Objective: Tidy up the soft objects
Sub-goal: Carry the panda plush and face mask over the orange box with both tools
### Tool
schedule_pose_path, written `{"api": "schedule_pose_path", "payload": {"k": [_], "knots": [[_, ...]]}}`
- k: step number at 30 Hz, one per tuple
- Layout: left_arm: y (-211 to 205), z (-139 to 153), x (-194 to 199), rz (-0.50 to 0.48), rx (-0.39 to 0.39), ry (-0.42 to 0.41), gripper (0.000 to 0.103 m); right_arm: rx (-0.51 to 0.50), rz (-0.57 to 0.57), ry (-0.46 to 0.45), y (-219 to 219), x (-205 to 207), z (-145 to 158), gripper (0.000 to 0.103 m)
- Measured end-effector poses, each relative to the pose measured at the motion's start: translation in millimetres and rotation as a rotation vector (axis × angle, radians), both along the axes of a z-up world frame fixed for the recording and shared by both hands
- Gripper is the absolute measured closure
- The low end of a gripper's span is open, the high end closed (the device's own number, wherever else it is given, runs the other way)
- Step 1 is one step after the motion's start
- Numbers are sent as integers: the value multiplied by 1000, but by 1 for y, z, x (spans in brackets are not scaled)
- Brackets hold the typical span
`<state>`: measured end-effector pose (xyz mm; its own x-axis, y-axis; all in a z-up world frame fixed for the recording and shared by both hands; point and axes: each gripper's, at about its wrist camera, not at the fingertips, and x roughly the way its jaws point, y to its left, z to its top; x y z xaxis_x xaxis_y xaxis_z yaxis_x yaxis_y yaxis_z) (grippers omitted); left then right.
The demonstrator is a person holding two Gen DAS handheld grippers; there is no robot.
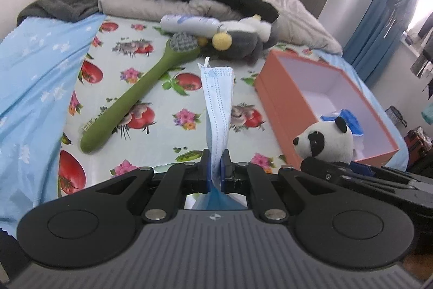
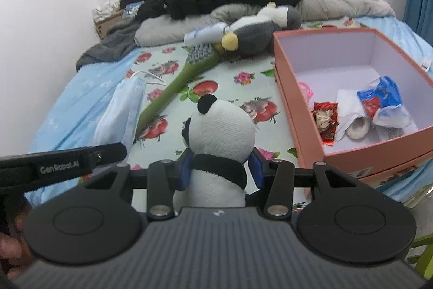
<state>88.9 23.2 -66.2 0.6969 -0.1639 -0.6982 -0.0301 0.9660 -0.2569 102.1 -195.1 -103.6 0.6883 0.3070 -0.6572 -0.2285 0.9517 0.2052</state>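
Observation:
My left gripper (image 1: 215,167) is shut on a light blue face mask (image 1: 218,104), which stands up folded between the blue pads above the flowered bed sheet. The same face mask (image 2: 119,113) shows at the left of the right wrist view, above the left gripper's black body. My right gripper (image 2: 220,167) is shut on a black-and-white panda plush (image 2: 220,132), gripped at the neck with its head upright. That panda plush (image 1: 324,140) appears at the right of the left wrist view, in front of the orange box (image 1: 278,99).
The orange box (image 2: 292,88) holds wrappers and a tissue pack. A green long-handled brush (image 1: 135,96), a white bottle (image 1: 189,22) and a grey plush (image 1: 243,42) lie on the bed. Black and grey clothes are piled at the headboard.

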Motion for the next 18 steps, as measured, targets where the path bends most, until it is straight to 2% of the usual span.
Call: {"api": "schedule_pose_path", "payload": {"k": [9,18], "knots": [[-14,29,-40,-26,-45,-50,95,10,-33,-80,-23,-37,31,56],[-47,40,-45,-107,-76,-74,95,0,-81,-117,-44,-57,47,56]]}}
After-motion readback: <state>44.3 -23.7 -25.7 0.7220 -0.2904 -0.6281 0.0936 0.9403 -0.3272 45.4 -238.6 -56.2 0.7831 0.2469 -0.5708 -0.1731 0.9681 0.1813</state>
